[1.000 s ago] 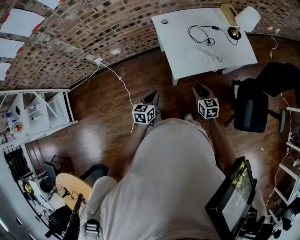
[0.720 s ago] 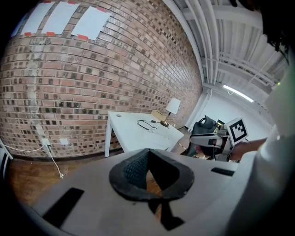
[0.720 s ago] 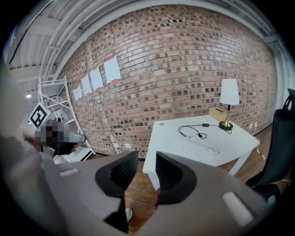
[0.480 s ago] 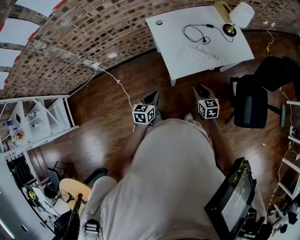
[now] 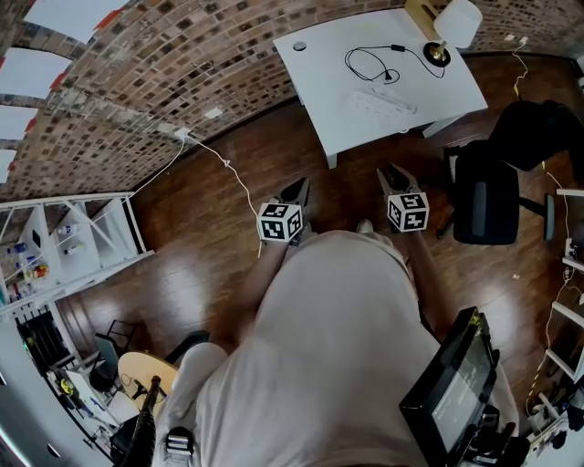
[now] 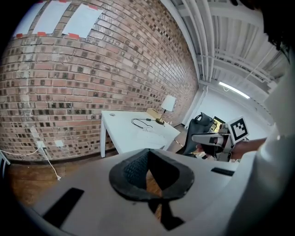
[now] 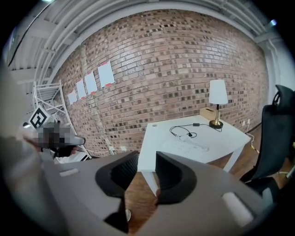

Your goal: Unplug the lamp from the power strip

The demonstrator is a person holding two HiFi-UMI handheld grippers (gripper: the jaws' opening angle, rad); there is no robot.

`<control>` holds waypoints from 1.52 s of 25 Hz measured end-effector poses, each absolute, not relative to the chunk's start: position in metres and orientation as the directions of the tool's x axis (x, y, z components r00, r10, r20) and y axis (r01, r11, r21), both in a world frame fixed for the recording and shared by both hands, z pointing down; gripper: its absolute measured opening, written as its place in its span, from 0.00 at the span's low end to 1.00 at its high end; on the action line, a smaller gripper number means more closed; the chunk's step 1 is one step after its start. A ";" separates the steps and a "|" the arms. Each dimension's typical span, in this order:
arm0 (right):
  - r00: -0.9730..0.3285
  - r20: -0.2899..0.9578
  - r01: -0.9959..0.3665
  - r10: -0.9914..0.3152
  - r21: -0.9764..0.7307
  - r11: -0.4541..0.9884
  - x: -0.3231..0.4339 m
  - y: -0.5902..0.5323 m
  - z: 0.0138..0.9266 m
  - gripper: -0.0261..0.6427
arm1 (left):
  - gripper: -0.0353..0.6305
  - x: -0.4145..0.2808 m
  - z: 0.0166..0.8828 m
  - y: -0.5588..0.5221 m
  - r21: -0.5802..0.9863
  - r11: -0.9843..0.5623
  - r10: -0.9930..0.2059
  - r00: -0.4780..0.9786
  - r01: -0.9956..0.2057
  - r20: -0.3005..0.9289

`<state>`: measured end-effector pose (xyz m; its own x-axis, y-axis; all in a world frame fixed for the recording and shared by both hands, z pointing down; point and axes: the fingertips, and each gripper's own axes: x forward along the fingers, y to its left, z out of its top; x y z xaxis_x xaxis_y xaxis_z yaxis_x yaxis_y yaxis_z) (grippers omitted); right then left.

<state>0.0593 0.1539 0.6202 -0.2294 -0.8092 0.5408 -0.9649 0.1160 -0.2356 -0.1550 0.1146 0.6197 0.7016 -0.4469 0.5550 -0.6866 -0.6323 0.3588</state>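
Observation:
The lamp (image 5: 447,23), with a white shade and a brass base, stands at the far corner of a white table (image 5: 456,87). Its black cord (image 5: 370,64) loops across the top to a white power strip (image 5: 383,100). Both grippers are held out in front of the person's body, over the wooden floor and well short of the table. The left gripper (image 5: 297,189) is shut, its tips (image 6: 147,154) meeting on nothing. The right gripper (image 5: 392,173) is open, with only floor showing in the gap (image 7: 146,161). The right gripper view shows lamp (image 7: 217,92), cord (image 7: 182,131) and strip (image 7: 190,146) ahead.
A black office chair (image 5: 488,201) stands right of the table, close to the right gripper. A white cable (image 5: 233,169) runs from a wall outlet across the floor. A white shelf rack (image 5: 82,219) stands at the left. A cardboard box (image 5: 420,14) lies beside the lamp.
The table with the lamp has slid left and up in the head view. Both grippers keep the same pose in front of the body, jaws unchanged.

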 end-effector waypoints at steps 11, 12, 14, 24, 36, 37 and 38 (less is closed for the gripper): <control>-0.234 0.522 -0.965 -0.820 -0.225 0.132 0.097 0.176 0.614 0.20 | 0.06 -0.120 0.616 0.137 0.298 -0.648 -0.464 0.674 -0.701 0.575; -0.232 0.530 -0.969 -0.816 -0.204 0.142 0.101 0.180 0.615 0.20 | 0.06 -0.116 0.615 0.139 0.287 -0.649 -0.469 0.668 -0.704 0.577; -0.220 0.557 -0.975 -0.801 -0.144 0.167 0.110 0.190 0.619 0.10 | 0.06 -0.107 0.615 0.145 0.278 -0.648 -0.475 0.661 -0.709 0.580; -0.189 0.545 -0.981 -0.817 -0.072 0.179 0.164 0.230 0.622 0.03 | 0.06 -0.063 0.627 0.181 0.237 -0.630 -0.487 0.614 -0.740 0.621; -0.168 0.593 -0.986 -0.788 -0.121 0.119 0.203 0.227 0.660 0.03 | 0.06 -0.069 0.630 0.182 0.250 -0.586 -0.479 0.579 -0.770 0.660; -0.167 0.595 -0.986 -0.786 -0.124 0.115 0.204 0.220 0.663 0.03 | 0.06 -0.069 0.632 0.176 0.252 -0.588 -0.476 0.581 -0.769 0.661; -0.166 0.598 -0.986 -0.784 -0.128 0.111 0.206 0.213 0.666 0.03 | 0.06 -0.069 0.634 0.170 0.253 -0.590 -0.473 0.582 -0.767 0.661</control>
